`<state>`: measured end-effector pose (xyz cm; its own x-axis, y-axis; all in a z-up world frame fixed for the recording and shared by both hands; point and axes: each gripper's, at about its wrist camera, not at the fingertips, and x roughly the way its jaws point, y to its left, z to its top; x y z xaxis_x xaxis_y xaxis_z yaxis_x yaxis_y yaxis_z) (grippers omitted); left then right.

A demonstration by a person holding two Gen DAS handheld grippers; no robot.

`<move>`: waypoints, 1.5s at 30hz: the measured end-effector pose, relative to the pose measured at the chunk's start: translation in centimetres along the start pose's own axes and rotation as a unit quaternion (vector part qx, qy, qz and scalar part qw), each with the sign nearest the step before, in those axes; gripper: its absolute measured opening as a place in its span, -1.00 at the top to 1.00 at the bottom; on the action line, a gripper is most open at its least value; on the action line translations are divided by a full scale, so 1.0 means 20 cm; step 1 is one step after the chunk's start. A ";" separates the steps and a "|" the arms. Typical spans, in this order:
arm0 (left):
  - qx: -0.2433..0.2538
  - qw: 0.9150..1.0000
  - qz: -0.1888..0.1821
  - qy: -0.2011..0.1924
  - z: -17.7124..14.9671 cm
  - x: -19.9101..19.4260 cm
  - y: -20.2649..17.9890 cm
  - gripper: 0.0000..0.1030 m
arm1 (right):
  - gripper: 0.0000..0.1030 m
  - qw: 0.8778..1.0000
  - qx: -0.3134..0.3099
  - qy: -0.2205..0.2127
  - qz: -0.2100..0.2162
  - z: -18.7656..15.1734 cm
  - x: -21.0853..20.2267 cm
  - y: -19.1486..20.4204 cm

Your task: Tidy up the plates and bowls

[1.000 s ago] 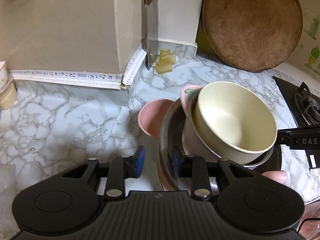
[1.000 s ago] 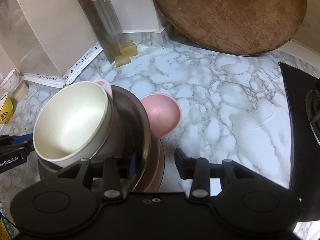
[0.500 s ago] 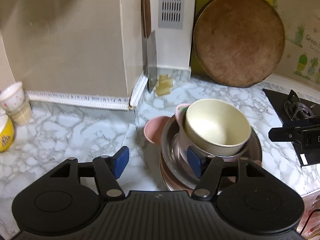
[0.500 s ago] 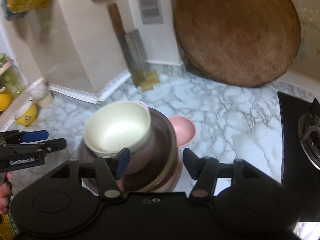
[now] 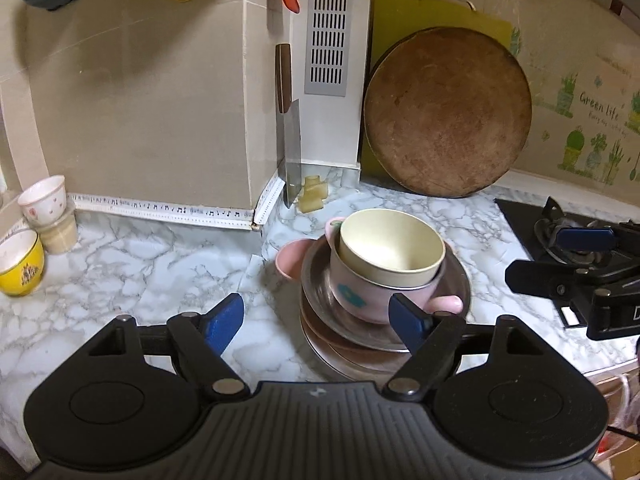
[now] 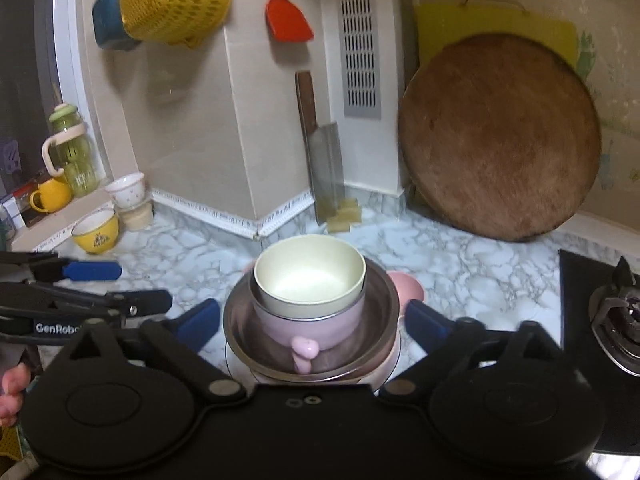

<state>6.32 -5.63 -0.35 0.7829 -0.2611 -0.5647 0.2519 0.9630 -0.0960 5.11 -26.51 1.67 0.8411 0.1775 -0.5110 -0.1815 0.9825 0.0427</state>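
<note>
On a marble counter (image 5: pixel 140 264), a cream bowl (image 5: pixel 390 250) sits nested in a pink mug (image 5: pixel 360 292), atop stacked metal plates (image 5: pixel 320 280). The left claw (image 5: pixel 316 318) and right claw (image 6: pixel 312 320) are both released and opening, gripping nothing; the stack shows between the right claw's fingers.

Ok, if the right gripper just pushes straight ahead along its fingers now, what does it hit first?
Most likely the stack of dishes: the right gripper, its jaws opening and empty, is aimed at the pink handled bowl sitting in the steel bowl, with the cream bowl nested on top. Depth is uncertain.
</note>
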 end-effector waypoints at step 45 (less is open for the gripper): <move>-0.026 0.999 0.001 -0.038 -0.17 -0.28 -0.06 -1.00 | -1.00 0.999 0.023 -0.034 -0.007 -0.16 -0.22 0.12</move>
<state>-0.24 -5.11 0.13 0.8243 -0.2619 -0.5019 0.2220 0.9651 -0.1391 -0.71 -25.20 1.22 0.8764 0.1662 -0.4520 -0.1480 0.9861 0.0757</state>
